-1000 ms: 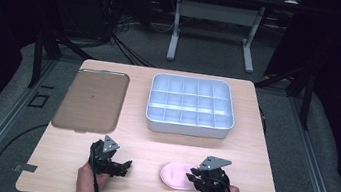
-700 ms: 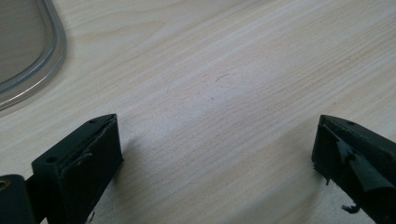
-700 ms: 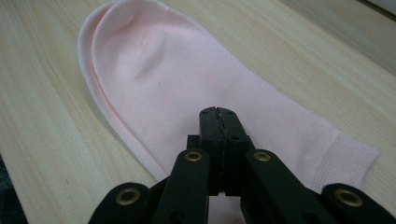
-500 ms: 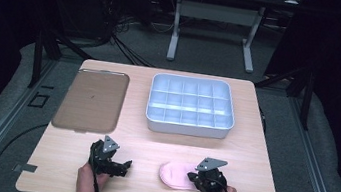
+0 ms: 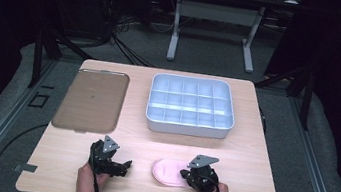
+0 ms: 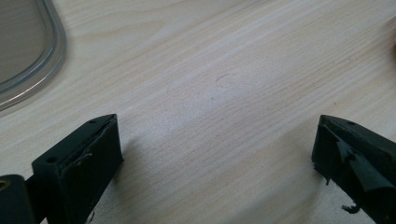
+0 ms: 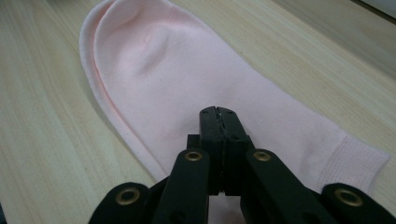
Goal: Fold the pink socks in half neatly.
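Wooden table (image 5: 251, 153) carries, at the far side, a brown tray (image 5: 89, 100) on the left and a pale blue divided bin (image 5: 190, 106) on the right; all its visible compartments look empty. The work item is a pink sock (image 5: 168, 171), lying flat on the near edge of the table, between the two grippers and touching the right one. Judged light, soft and limp: it will drape and fold when lifted, not slippery, nothing to break. Two layers lie one on the other, edges slightly offset along the rounded toe end. Best hold is probably a pinch through both layers near the ribbed cuff (image 7: 359, 158) or along the long edge, so the layers do not part. Right gripper (image 7: 219, 122): jaws pressed together, tips resting over the middle of the sock (image 7: 187, 79); whether any cloth is caught between them cannot be told, as the tips cover the contact spot. Left gripper (image 6: 215, 154): jaws spread wide over bare wood, well apart from the sock, holding nothing; the tray rim (image 6: 51, 56) shows at the corner of its view. Hidden: the cuff end of the sock lies under the right gripper (image 5: 200, 173) in the high view; the underside of the sock is unseen; both hands are cut off at the bottom edge
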The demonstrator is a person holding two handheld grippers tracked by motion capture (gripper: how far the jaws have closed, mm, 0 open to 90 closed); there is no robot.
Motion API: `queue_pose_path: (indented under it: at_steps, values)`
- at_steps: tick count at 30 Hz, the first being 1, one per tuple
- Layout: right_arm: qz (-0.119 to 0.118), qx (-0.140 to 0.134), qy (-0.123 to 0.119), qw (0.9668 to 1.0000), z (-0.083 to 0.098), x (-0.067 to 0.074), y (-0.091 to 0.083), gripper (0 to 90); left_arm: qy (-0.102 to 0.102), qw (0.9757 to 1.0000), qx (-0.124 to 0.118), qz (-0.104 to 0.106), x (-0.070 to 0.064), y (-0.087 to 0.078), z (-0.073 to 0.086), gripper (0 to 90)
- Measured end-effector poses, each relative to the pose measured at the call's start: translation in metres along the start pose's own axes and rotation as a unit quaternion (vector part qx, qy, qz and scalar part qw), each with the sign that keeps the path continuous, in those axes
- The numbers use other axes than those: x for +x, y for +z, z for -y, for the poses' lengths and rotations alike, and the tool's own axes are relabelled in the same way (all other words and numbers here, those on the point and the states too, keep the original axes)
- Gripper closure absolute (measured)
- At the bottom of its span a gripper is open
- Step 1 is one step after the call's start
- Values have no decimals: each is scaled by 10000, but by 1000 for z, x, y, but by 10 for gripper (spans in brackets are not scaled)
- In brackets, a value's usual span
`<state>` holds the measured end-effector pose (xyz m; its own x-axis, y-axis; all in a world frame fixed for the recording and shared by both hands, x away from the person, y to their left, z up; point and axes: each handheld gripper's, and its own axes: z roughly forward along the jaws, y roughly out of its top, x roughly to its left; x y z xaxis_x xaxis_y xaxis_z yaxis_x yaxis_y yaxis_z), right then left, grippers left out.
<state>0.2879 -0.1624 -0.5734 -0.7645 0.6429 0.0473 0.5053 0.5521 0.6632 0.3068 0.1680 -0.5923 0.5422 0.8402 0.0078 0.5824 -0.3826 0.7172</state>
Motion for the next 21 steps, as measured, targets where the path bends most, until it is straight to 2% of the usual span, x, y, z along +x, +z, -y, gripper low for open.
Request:
queue_pose_path:
  at_steps: [8, 17, 18, 19, 20, 21]
  values:
    - [-95, -22, -33, 9999, -7, 4, 7, 900, 0, 10000, 0, -5, 0, 0, 0, 14]
    - [-60, -72, -102, 9999, -14, 9, 15, 896, 0, 10000, 11, 6, 0, 0, 0, 17]
    - [-36, -75, -52, 10000, -15, 10, 14, 756, 6, 10000, -15, 25, 0, 0, 0, 21]
    - [-24, -93, -52, 9999, -15, 10, 12, 679, -3, 10000, -33, 46, 0, -1, 0, 28]
    - [61, -119, -49, 9999, -15, 10, 9, 609, -18, 10000, -57, 47, 0, -1, 0, 42]
    - [61, -119, -49, 9999, -15, 10, 9, 609, -18, 10000, -57, 47, 0, -1, 0, 60]
